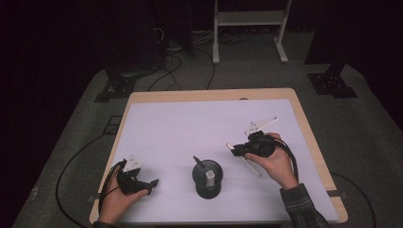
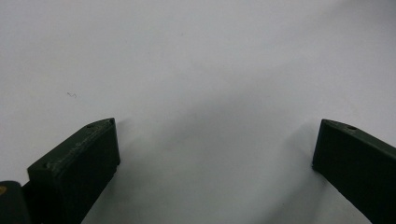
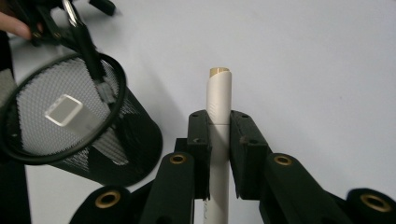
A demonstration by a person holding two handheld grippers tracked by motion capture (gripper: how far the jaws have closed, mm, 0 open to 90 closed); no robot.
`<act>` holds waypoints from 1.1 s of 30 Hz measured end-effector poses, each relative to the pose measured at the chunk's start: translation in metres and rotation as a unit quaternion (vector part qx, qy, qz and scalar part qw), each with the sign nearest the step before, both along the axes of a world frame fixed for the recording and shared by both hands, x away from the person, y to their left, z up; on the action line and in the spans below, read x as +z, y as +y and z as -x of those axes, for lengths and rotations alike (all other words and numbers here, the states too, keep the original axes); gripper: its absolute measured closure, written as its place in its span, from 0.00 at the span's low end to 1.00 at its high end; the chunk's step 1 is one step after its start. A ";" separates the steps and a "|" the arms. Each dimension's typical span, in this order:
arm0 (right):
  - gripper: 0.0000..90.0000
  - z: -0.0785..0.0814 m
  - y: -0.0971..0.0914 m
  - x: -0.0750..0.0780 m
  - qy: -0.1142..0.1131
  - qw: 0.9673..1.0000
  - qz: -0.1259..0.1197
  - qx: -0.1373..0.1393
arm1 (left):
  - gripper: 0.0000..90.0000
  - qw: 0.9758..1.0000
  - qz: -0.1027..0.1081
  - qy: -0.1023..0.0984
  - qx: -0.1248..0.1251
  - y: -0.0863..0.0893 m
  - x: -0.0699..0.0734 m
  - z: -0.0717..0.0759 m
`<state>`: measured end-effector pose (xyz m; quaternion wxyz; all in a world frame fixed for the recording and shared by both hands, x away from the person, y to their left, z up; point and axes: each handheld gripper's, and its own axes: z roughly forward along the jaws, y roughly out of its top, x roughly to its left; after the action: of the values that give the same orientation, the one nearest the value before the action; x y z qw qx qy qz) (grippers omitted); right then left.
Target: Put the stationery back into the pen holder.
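Observation:
A black mesh pen cup [image 1: 207, 179] stands near the table's front middle, holding a black pen [image 1: 198, 162] and a white square-ended marker [image 1: 209, 175]. My right gripper [image 1: 237, 150], up and to the right of the cup, is shut on a white pen [image 1: 252, 166]. In the right gripper view the white pen [image 3: 219, 88] sticks out past the pinching jaws of my right gripper [image 3: 218, 115], with the cup [image 3: 70, 140] lower left. My left gripper [image 1: 152, 185] rests at the front left, left of the cup. Its jaws stand wide apart over bare mat in the left gripper view [image 2: 218, 123].
A white mat [image 1: 190, 128] covers the wooden table [image 1: 309, 137]. Cables trail from both grippers over the table edges. A white frame stand [image 1: 249, 19] and dark equipment feet sit on the floor beyond the far edge.

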<state>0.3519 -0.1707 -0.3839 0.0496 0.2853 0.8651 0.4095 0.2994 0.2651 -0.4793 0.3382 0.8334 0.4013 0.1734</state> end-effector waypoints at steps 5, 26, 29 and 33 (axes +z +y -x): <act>0.87 0.005 0.000 0.009 -0.013 1.000 -0.025 0.002 | 0.00 1.000 -0.001 0.000 -0.001 0.000 0.000 0.000; 0.87 0.020 0.009 0.047 -0.074 0.990 -0.122 0.018 | 0.00 1.000 -0.002 0.001 -0.001 0.000 0.000 0.000; 0.87 0.021 0.012 0.048 -0.077 0.989 -0.128 0.020 | 0.00 1.000 -0.002 0.001 -0.001 0.000 0.000 0.000; 0.87 0.022 0.017 0.052 -0.079 0.987 -0.139 0.029 | 0.00 1.000 -0.001 0.000 -0.001 0.000 0.000 0.000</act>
<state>0.3294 -0.1537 -0.3320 0.0658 0.2309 0.8009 0.5486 0.2994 0.2654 -0.4792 0.3374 0.8342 0.4002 0.1736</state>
